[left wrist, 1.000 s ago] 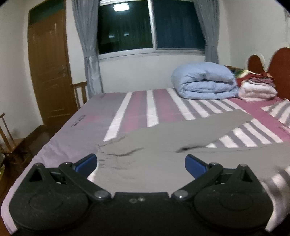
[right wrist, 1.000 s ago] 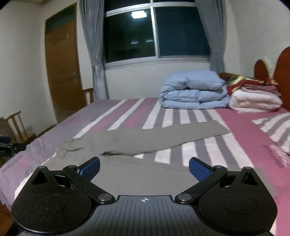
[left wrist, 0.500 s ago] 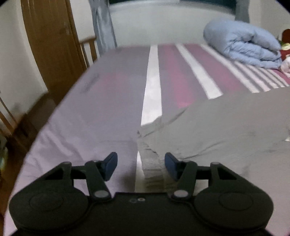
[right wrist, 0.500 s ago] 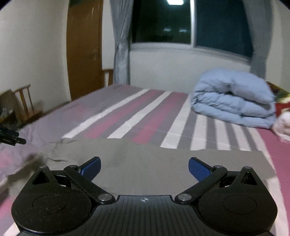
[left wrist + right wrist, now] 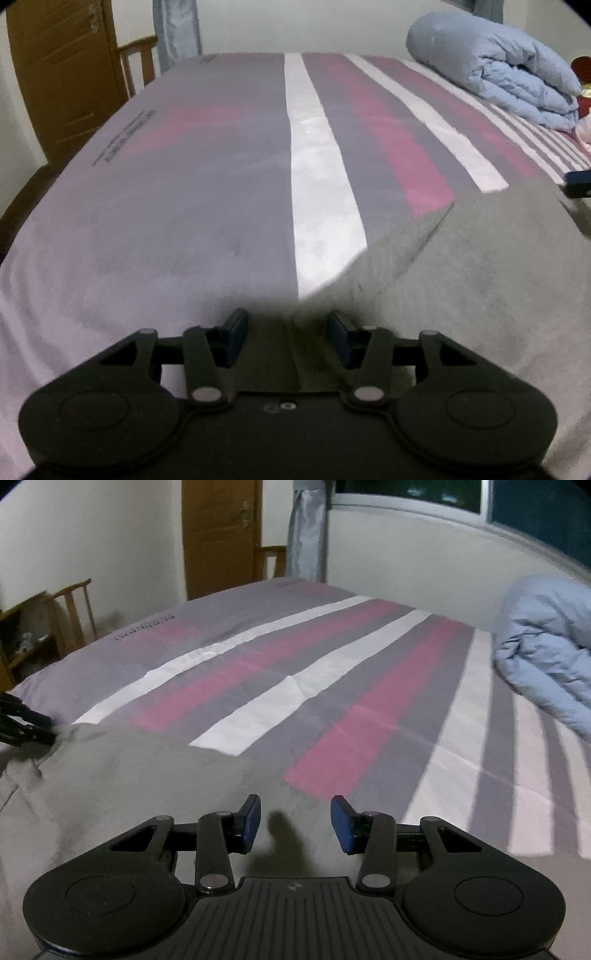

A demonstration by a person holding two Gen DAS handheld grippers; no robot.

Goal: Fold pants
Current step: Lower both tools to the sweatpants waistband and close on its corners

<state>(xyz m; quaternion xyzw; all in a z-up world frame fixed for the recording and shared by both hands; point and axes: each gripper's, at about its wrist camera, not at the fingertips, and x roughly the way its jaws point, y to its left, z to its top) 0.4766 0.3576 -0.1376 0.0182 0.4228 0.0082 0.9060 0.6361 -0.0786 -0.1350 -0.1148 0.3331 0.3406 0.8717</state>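
Down low, the left gripper (image 5: 287, 334) hovers with its fingers apart over the corner of the grey pants (image 5: 461, 280) on the striped bed (image 5: 207, 177); the right gripper (image 5: 294, 821), also parted, sits above the pants' far edge.

Both tongs now sit low over the grey pants (image 5: 461, 280), far closer than a second ago. The left tongs (image 5: 287, 339) and right tongs (image 5: 295, 823) have narrowed from wide open to a smaller gap, each straddling the pants' edge.

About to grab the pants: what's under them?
The pants lie on the striped bedsheet, whose stripes vanish beneath the fabric. Anything else under them is covered.
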